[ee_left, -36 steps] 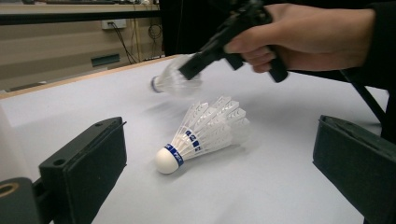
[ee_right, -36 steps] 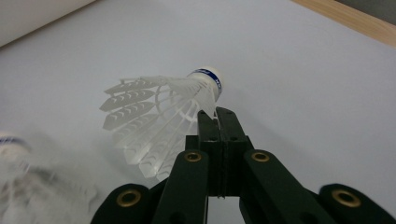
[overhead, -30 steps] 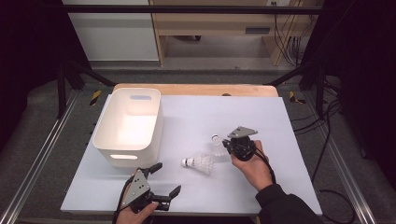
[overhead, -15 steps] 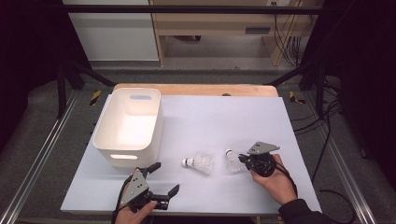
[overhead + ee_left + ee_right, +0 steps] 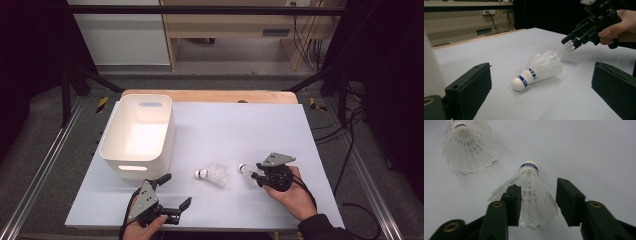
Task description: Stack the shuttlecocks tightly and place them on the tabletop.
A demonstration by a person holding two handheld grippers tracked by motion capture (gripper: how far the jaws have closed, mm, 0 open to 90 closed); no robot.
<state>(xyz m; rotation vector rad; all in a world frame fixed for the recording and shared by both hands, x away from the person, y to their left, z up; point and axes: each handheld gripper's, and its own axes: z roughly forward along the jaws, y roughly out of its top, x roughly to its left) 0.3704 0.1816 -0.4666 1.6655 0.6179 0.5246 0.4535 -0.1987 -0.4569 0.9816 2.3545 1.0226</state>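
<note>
Right gripper [image 5: 537, 202] — jaws part-way apart and just been opening, with the feather skirt of a white shuttlecock [image 5: 530, 195] lying between them on the table. In the right gripper view the left pad sits against or just over the skirt's edge; the right pad stands clear of it, a gap showing. Cork tip with its blue band points away from the jaws, toward the upper middle of the frame. In the high view this gripper [image 5: 255, 175] is at lower right of centre, held in a hand [image 5: 292, 192], its shuttlecock's cork [image 5: 242, 168] poking out to the left.

Second shuttlecock [image 5: 212, 174] lies on its side just left of the first, near the frame's lower centre; close to it but whether the skirts touch cannot be told. In the right gripper view it sits upper left [image 5: 467, 143], open skirt toward the camera.

Left gripper [image 5: 541, 87] — jaws wide, nothing between the pads. The second shuttlecock [image 5: 539, 68] lies beyond them, mid-frame, cork toward the lower left. High view places this gripper [image 5: 175, 192] at bottom left of centre.

White plastic bin [image 5: 112, 150] stands on the pale tabletop [image 5: 240, 125], left of centre, well apart from the right gripper.
</note>
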